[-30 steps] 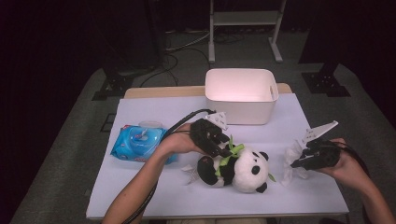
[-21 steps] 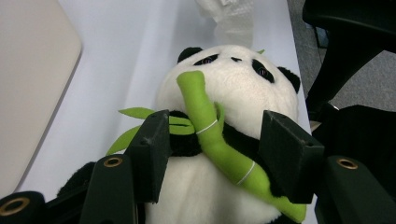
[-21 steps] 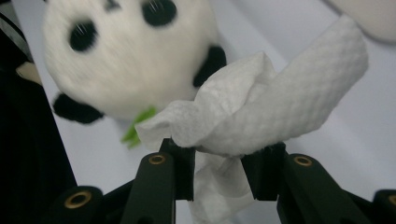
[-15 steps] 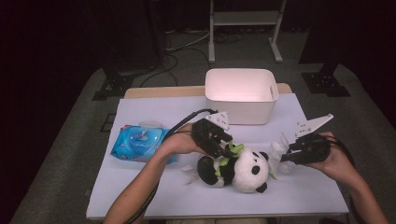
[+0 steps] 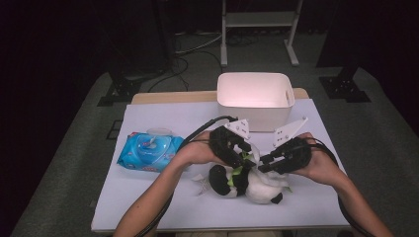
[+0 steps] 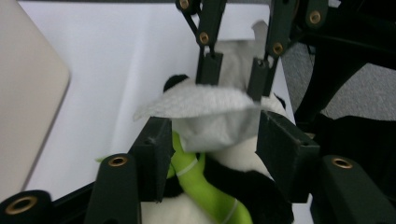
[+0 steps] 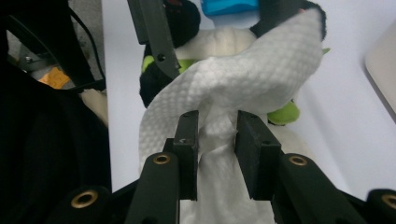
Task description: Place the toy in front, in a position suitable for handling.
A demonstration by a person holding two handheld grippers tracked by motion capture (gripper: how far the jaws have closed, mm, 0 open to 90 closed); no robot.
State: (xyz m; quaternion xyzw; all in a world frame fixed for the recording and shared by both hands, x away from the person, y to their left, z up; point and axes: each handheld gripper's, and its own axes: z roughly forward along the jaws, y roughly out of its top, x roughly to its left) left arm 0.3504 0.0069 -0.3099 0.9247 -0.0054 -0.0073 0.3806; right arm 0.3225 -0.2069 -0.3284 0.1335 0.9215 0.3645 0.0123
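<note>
Change since earlier frames: the right gripper [image 5: 264, 164] has been carried from the table's right edge in to the panda toy [image 5: 247, 181]; its jaws have just been closing, with a white wipe [image 7: 233, 93] between them.
Meaning for the task: judged, the wipe has been brought to the toy, so wiping can begin; the toy is not yet cleaned.
High view: 2 grippers are met over the panda, which lies on the white sheet [image 5: 148, 207] in front of the white bin [image 5: 254, 98]; the blue wipes pack [image 5: 149, 150] is well apart at the left.
Left gripper view: the left gripper [image 6: 212, 140] is set around the toy's body with its green stalk [image 6: 201, 186]; a wipe corner is draped between its jaws; whether the pads press cannot be told.
Right gripper view: the wipe is pinched between the 2 jaws, closed on it, and draped onto the panda's head.
Task's thing: panda on the table, under both grippers.
</note>
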